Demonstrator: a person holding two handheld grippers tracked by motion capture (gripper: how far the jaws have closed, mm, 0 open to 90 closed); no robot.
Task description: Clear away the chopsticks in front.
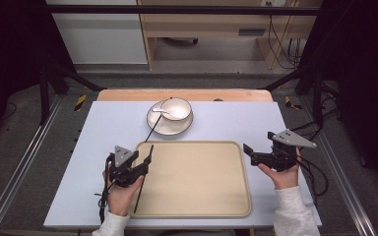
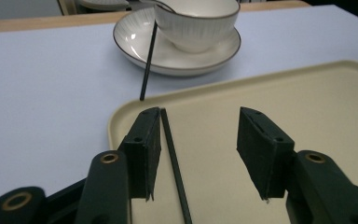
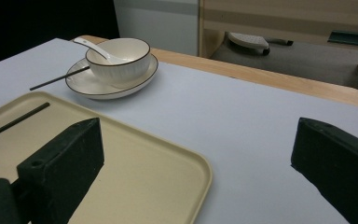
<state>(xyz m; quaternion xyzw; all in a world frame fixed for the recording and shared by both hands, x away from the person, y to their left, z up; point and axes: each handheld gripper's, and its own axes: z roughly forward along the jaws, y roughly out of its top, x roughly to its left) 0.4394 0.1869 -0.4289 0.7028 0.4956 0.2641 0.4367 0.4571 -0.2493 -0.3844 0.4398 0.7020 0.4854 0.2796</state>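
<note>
The left gripper (image 2: pixel 198 154) is open over a black chopstick (image 2: pixel 173 161) lying on the tray (image 2: pixel 307 93). The right gripper (image 3: pixel 200 163) is wide open too.

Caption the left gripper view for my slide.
Open left gripper over a black chopstick on the beige tray.

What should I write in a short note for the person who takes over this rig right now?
Left gripper: jaws open, one chopstick between them, lying on the tray along its left edge.
Right gripper: open, empty, beside the tray's right edge.
Second chopstick leans on the plate; the bowl with spoon stands on that plate.
Done: one chopstick on the tray.
Left, probably: the second chopstick.
</note>
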